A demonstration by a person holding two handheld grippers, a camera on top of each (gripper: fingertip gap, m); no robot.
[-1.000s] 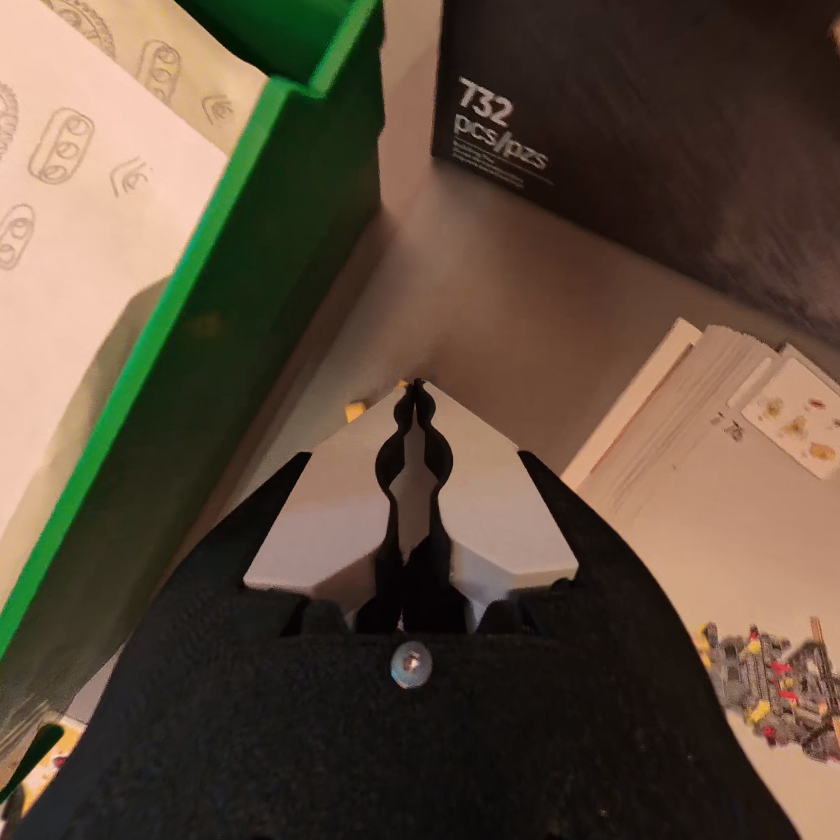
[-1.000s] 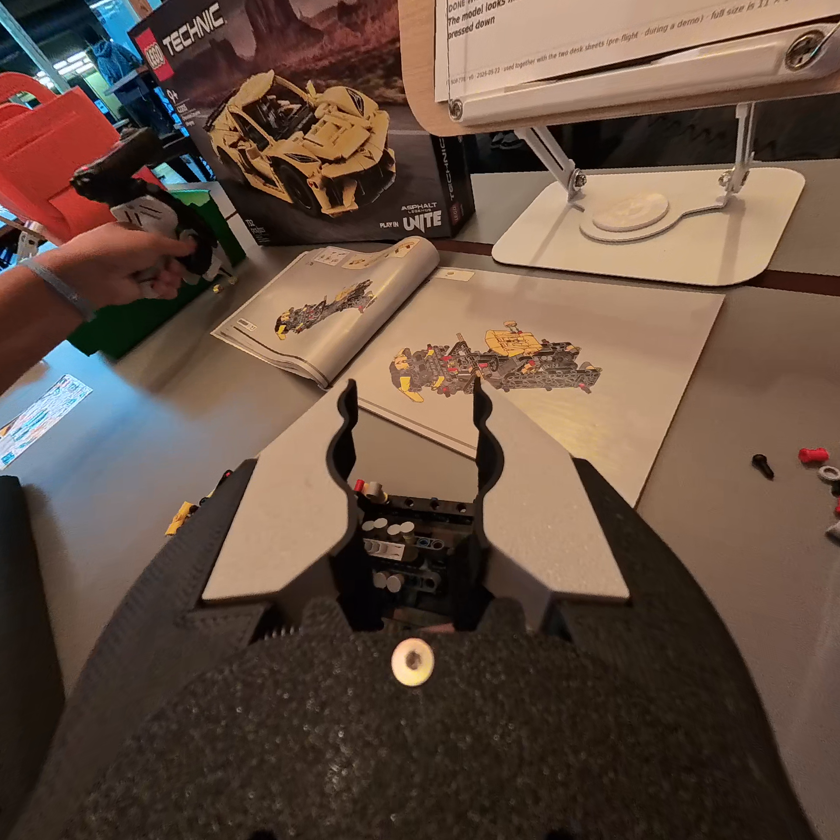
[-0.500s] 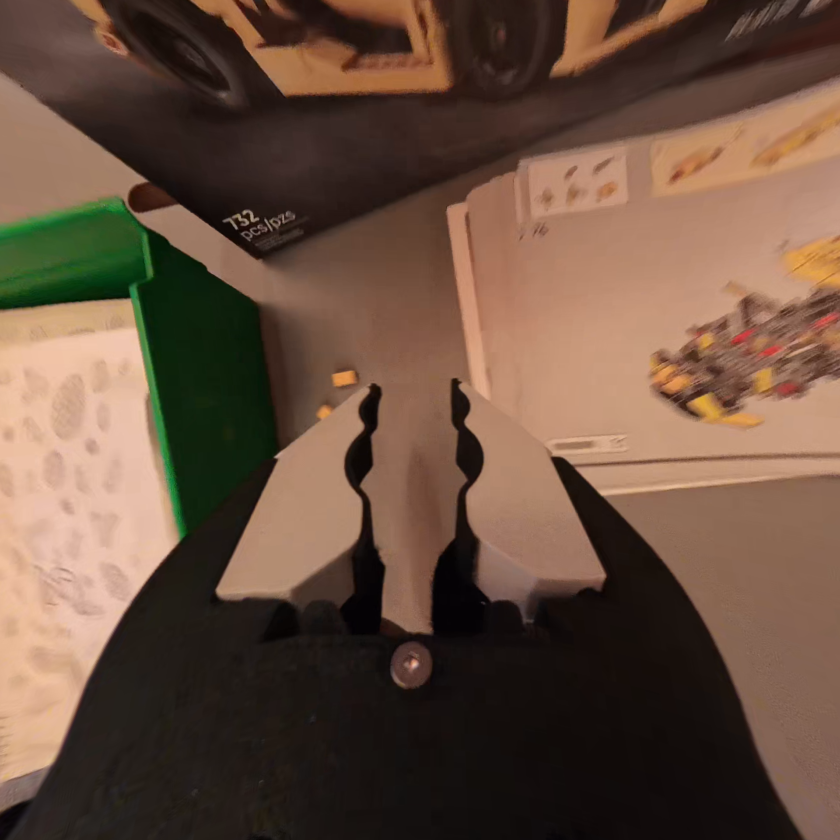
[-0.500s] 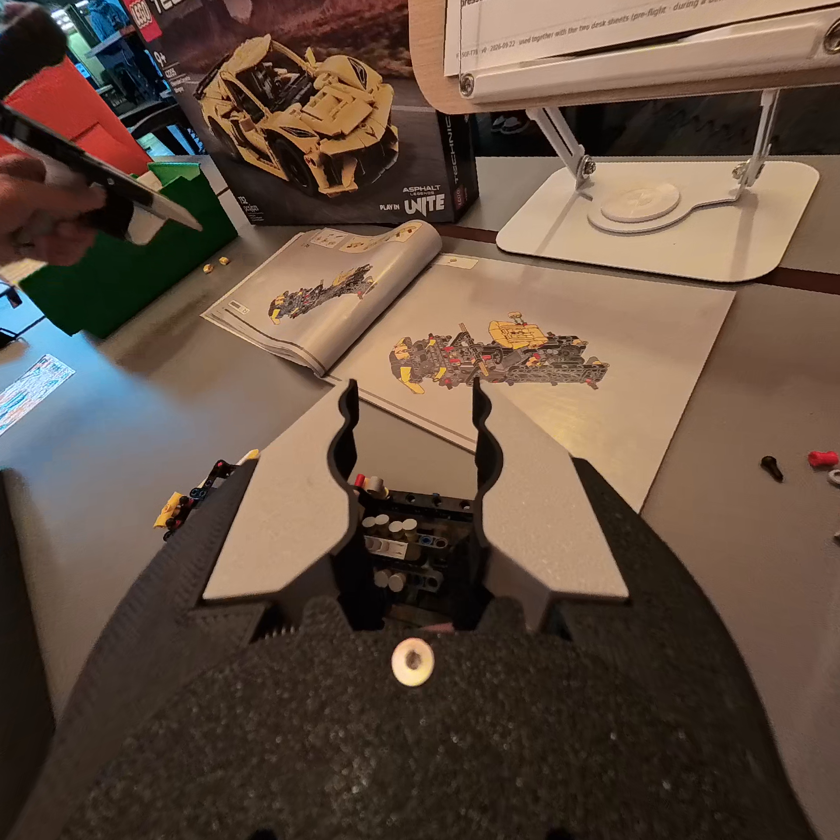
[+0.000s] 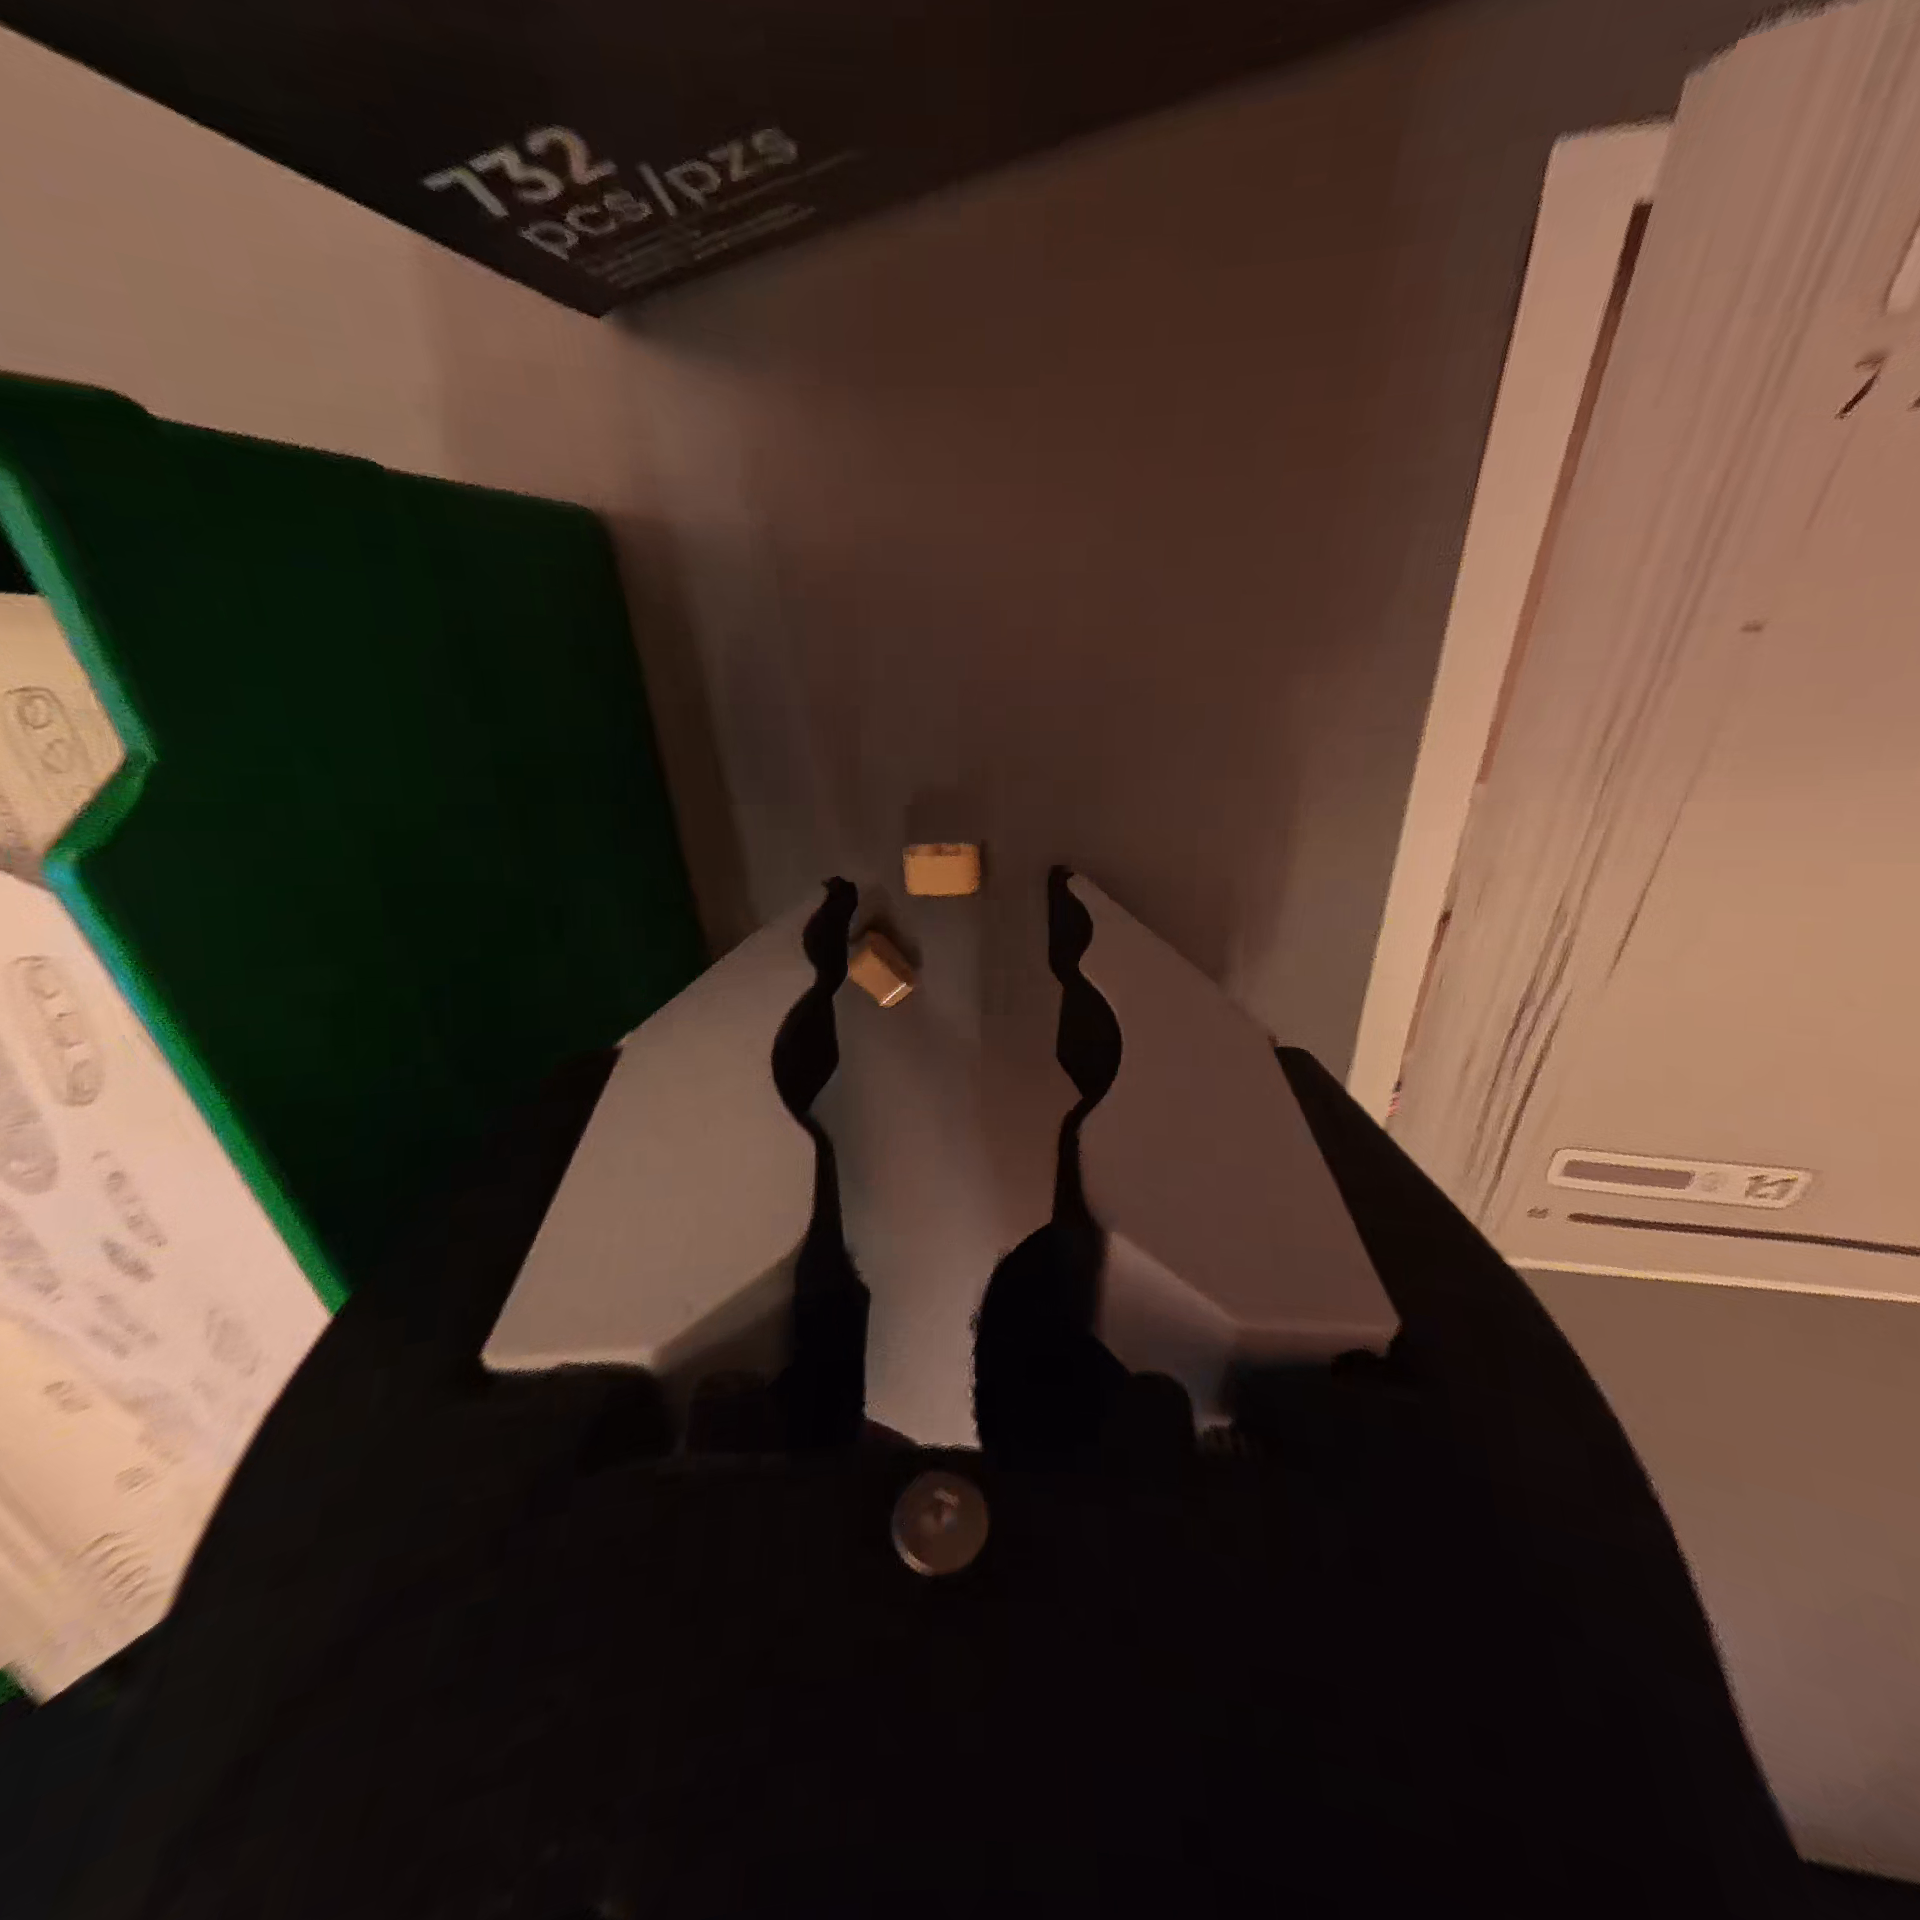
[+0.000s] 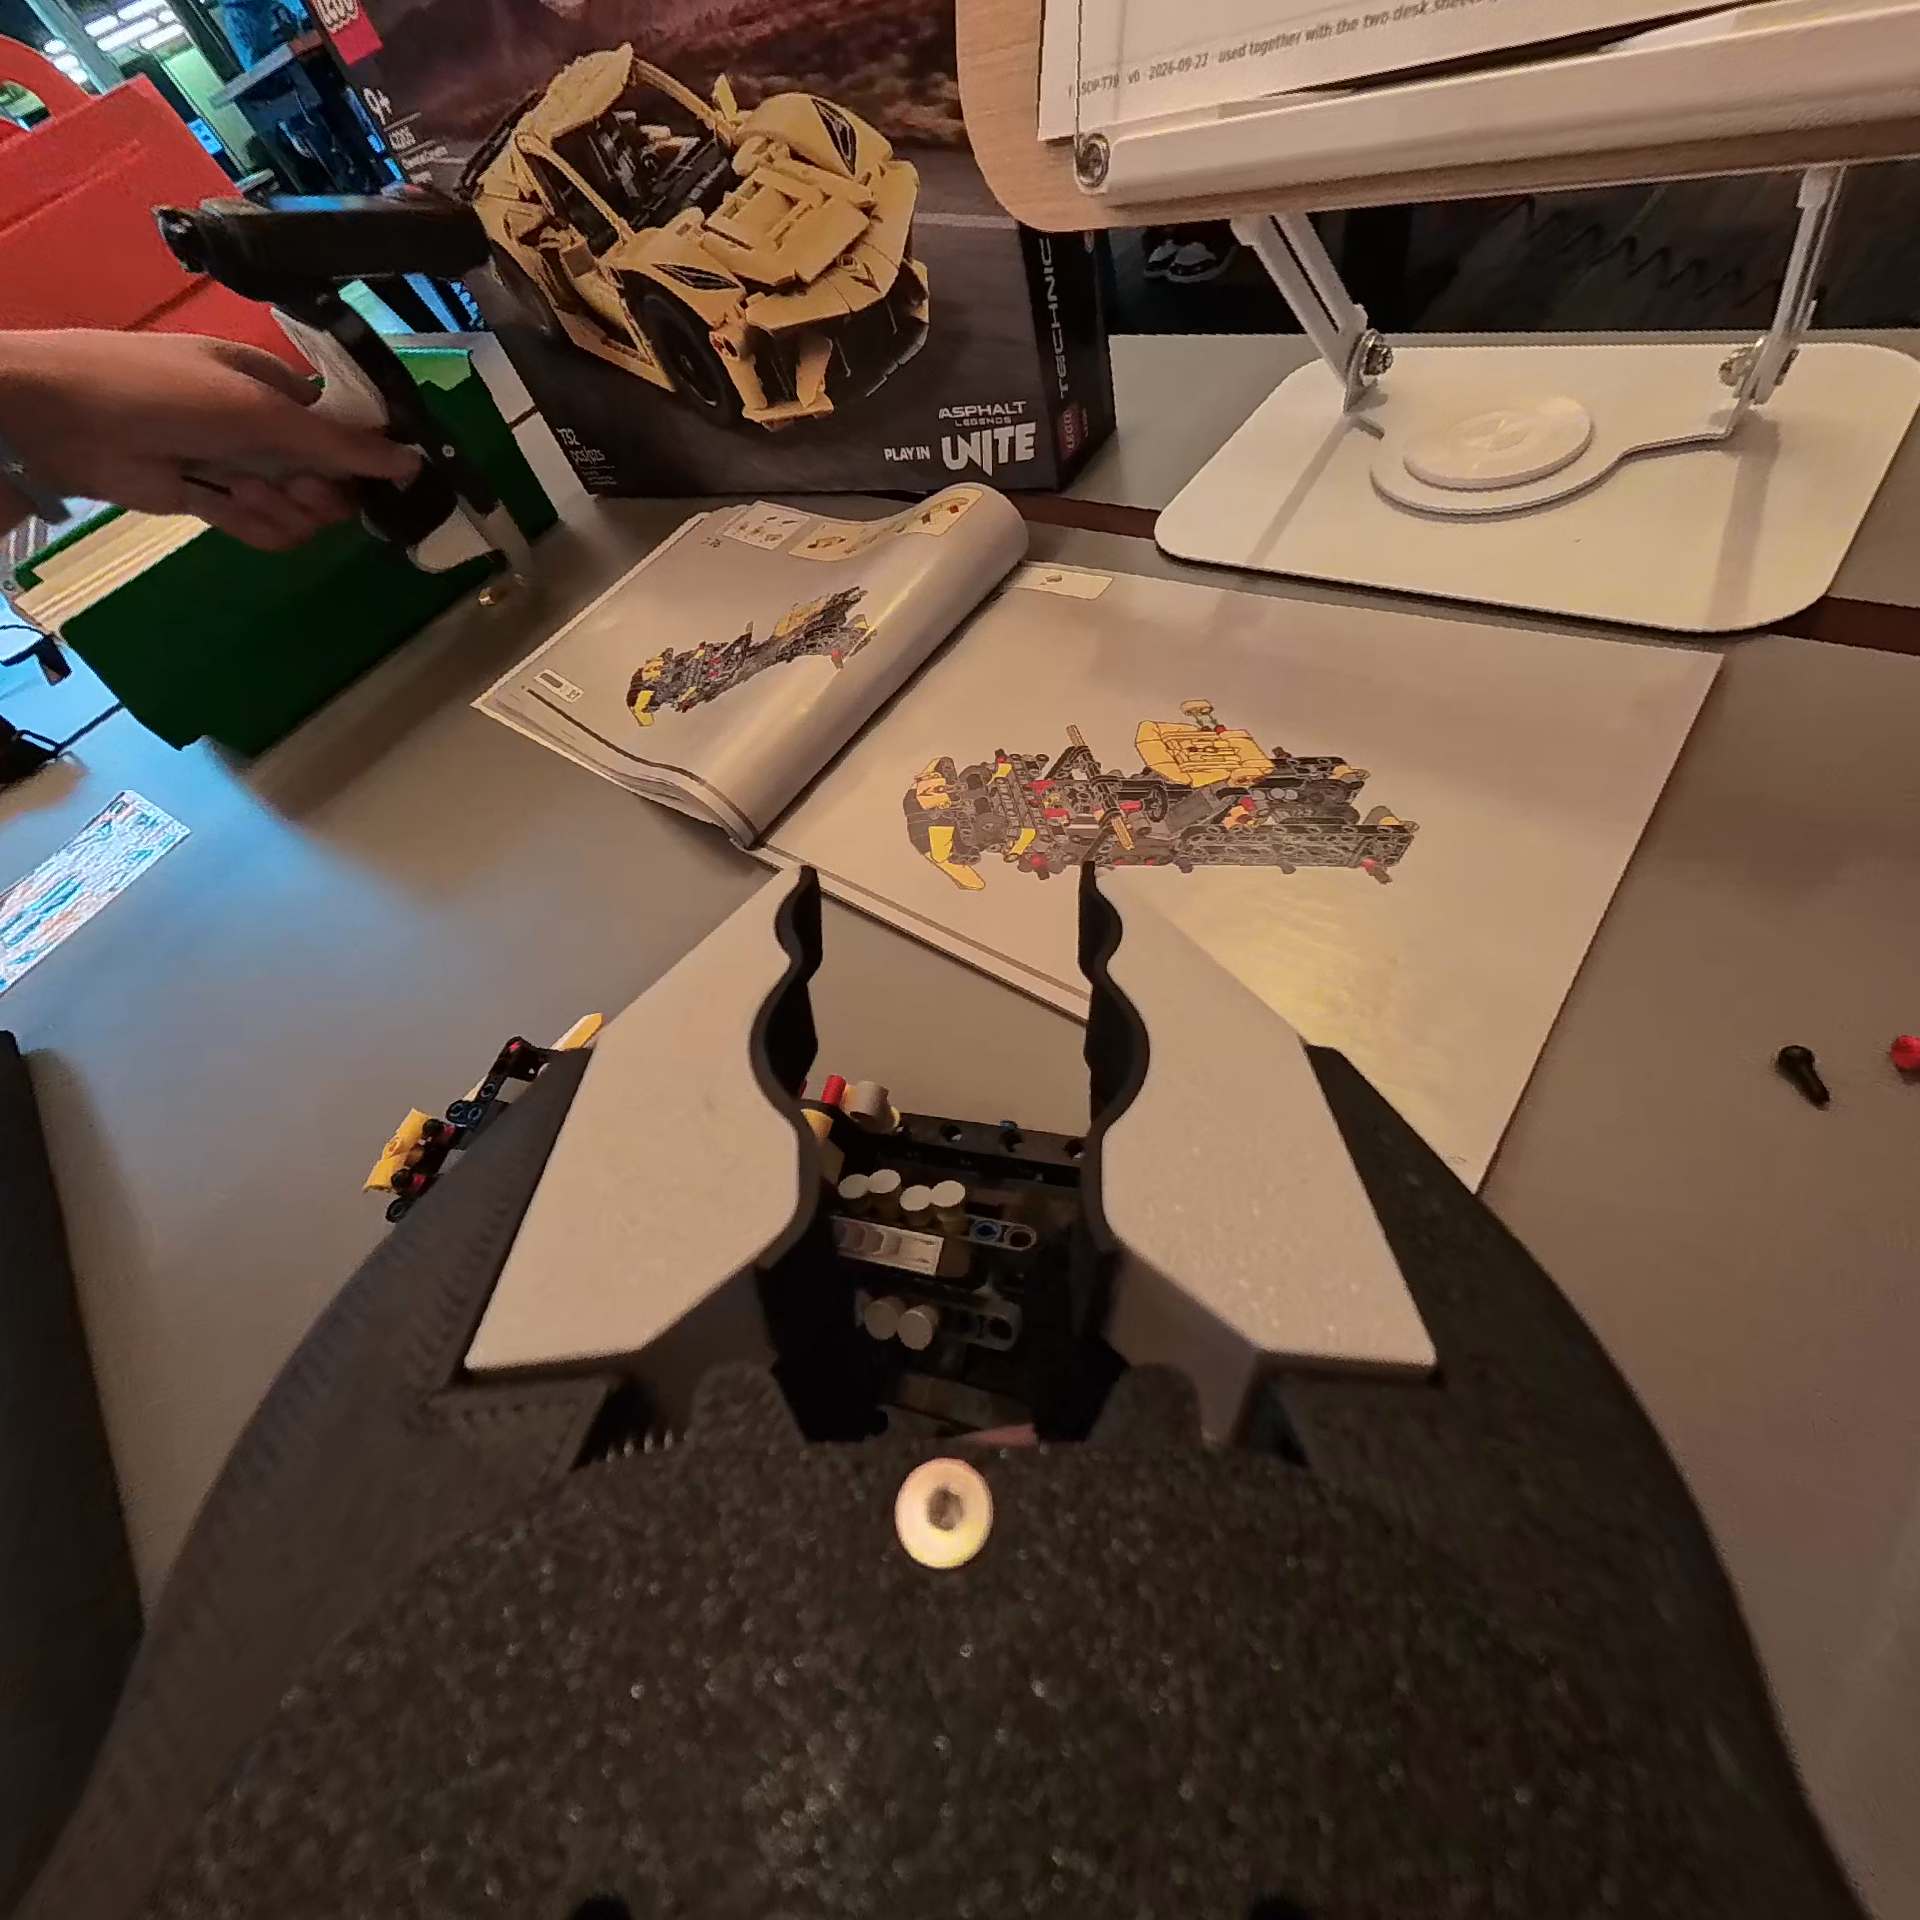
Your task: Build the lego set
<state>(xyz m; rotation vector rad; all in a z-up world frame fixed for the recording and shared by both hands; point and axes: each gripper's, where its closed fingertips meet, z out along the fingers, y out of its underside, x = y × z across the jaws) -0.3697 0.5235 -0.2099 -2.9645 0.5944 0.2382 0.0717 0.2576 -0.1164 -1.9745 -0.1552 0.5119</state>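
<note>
Left wrist view: the left gripper (image 5: pixel 943 894) hovered with fingers spread over two tiny tan pieces (image 5: pixel 940 869) on the bench beside the green bin (image 5: pixel 343 831). Light, stiff, likely slippery; best pinched across flat sides. The right gripper (image 6: pixel 940 914) clamped the model (image 6: pixel 935 1226).

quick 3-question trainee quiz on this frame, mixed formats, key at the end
1. True or false: the left gripper is shut on one of the tan pieces.
2. Multiple choice: the two small tan pieces lie on the table between which things?
A. the green bin and the open instruction booklet
B. the white stand base and the black pin
C. the sticker sheet and the red bag
3. Fill in: the right gripper has its fingers on either side of the part-built ____.

Key
1. False: its jaws stand apart, nothing between them is gripped.
2. A
3. model
</note>
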